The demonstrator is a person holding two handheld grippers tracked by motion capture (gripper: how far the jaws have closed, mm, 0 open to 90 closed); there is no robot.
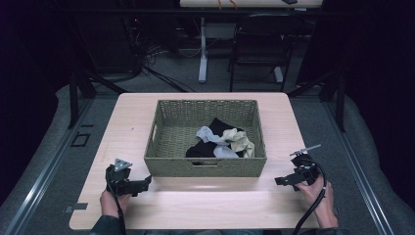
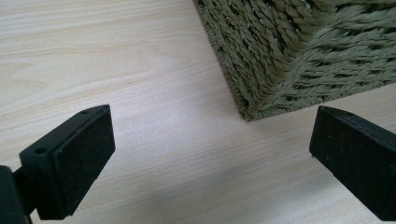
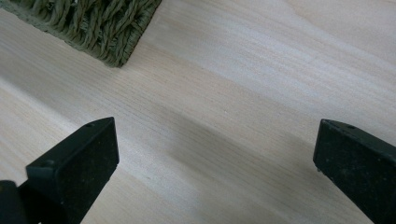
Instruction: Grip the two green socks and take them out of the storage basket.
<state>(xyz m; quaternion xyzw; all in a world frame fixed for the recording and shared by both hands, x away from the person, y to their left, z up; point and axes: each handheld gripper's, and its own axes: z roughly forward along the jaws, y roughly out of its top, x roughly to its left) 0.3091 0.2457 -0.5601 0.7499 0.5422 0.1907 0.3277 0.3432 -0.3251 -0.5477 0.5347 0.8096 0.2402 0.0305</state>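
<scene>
I keep the left claw (image 1: 142, 185) low over the tabletop (image 1: 132, 122), jaws spread wide with only bare wood between them. Just ahead of it and a little to its right stands the near left corner of the basket (image 2: 285, 56). The right claw (image 1: 284, 181) is also spread and pinches nothing; the basket's other near corner lies ahead of it, to its left. Inside the basket, well beyond both claws, I see a heap of clothes (image 1: 222, 142), black, grey and beige.
</scene>
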